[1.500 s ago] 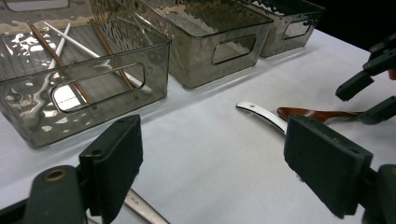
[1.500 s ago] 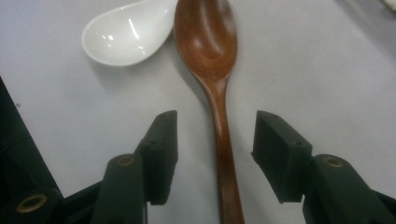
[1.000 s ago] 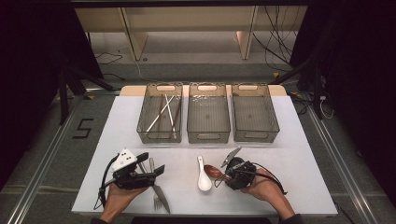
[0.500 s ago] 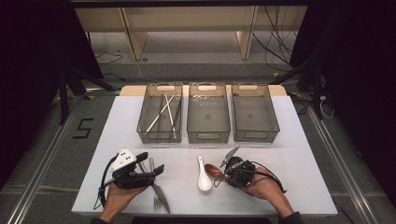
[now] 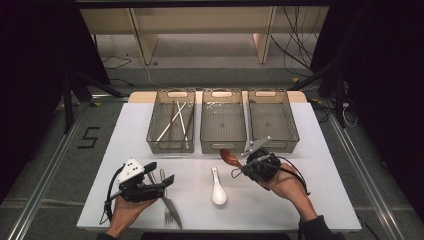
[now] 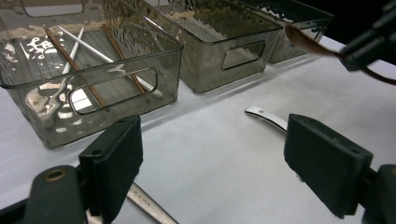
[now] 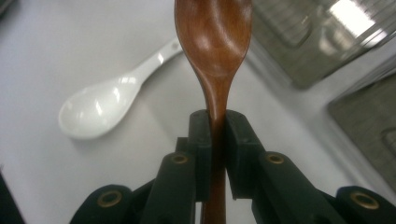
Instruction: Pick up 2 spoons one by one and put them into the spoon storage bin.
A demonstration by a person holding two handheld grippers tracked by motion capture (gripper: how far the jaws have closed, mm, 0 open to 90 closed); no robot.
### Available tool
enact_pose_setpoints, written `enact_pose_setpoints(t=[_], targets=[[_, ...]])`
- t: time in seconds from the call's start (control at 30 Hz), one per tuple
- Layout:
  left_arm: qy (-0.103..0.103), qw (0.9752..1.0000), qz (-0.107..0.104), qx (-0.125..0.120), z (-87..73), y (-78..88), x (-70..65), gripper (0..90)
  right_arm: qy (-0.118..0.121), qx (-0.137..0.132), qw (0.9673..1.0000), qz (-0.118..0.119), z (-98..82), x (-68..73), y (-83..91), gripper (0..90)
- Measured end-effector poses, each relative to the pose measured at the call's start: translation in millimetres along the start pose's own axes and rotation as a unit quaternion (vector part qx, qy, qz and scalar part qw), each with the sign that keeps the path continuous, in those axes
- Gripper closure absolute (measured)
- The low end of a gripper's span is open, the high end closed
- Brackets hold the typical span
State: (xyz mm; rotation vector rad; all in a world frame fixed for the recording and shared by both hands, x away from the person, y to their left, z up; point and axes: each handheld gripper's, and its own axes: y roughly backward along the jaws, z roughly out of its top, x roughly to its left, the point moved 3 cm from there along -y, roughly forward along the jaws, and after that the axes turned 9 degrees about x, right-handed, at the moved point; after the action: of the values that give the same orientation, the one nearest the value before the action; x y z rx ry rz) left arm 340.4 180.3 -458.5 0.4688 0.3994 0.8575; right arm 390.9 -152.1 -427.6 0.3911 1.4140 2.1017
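Observation:
My right gripper (image 7: 215, 122) is shut on the handle of a brown wooden spoon (image 7: 214, 37); its jaws have just been closing on it. In the high view the right gripper (image 5: 239, 169) holds the wooden spoon (image 5: 229, 156) above the table, bowl pointing left, just in front of the middle bin (image 5: 223, 146). A white ceramic spoon (image 5: 217, 187) lies on the table below and left of it. My left gripper (image 5: 160, 172) rests open at the front left, jaws wide apart over a metal fork and knife (image 5: 170, 210). From the left gripper (image 6: 210, 154), the wooden spoon (image 6: 303, 42) shows at the upper right.
Three clear grey bins stand in a row at the back of the white table (image 5: 310, 200). The left bin (image 5: 155, 144) holds several chopsticks (image 5: 175, 120). The right bin (image 5: 295, 136) sits behind my right hand. A metal handle (image 6: 266, 116) lies between the left jaws.
My right gripper has closed on the wooden spoon and risen off the table with it, drifting toward the bins. The left gripper has stayed where it was.

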Motion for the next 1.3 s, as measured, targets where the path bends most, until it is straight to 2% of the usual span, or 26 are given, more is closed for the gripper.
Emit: enact_pose_setpoints(t=[0.1, 0.2, 0.73, 1.0, 1.3], targets=[[0.000, 1.0000, 0.000, -0.001, -0.1, -0.3, -0.2, 19.2, -0.009, -0.019, 0.9998, -0.004, 14.9, -6.0, 3.6, 82.3], [0.001, 1.0000, 0.000, -0.001, -0.2, 0.2, 0.1, 19.2, -0.014, -0.027, 0.9995, -0.009, 29.1, -9.8, 4.3, 82.3], [0.005, 1.0000, 0.003, -0.008, 0.1, 2.0, 2.1, 19.2, -0.046, -0.051, 0.9969, -0.040, 92.2, -34.9, 4.9, 82.3], [0.007, 0.9999, 0.002, -0.009, 0.0, 2.0, 2.4, 19.2, -0.065, -0.055, 0.9951, -0.050, 117.4, -46.0, -2.9, 82.2], [0.008, 0.9999, 0.000, -0.010, 0.0, 2.2, 3.3, 19.2, -0.086, -0.054, 0.9933, -0.054, 135.6, -61.4, -11.5, 82.2]])
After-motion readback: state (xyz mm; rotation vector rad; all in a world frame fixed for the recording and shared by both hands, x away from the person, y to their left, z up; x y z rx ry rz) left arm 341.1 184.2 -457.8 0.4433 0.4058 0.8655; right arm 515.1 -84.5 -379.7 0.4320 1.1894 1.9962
